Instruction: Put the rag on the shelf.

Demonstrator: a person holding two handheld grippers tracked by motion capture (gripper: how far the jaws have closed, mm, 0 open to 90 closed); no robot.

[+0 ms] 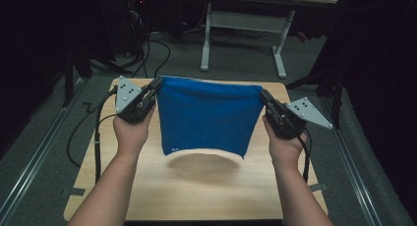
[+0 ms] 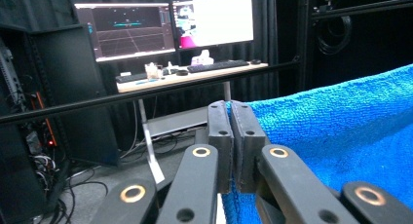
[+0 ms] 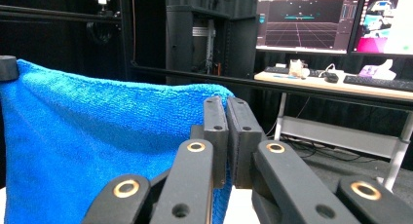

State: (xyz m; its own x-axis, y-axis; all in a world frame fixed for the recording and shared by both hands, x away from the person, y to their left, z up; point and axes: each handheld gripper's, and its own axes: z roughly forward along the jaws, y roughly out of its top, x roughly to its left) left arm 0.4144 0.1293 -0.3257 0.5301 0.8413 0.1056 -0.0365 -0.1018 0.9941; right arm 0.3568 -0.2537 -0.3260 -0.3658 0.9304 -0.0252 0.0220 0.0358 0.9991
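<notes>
A blue towel hangs stretched between my two grippers above the wooden table. Its lower edge hovers just over the tabletop. My left gripper is shut on the towel's upper left corner. My right gripper is shut on the upper right corner. In the left gripper view the jaws pinch the blue towel, which spreads off to the right of my left gripper. In the right gripper view the blue towel spreads to the left of my right gripper, and the far jaw tip peeks at its other corner.
Beyond the table stands a desk with two lit monitors, keyboards and small items. A white-legged desk frame and cables lie on the floor behind. Dark curtains and metal rails surround the area.
</notes>
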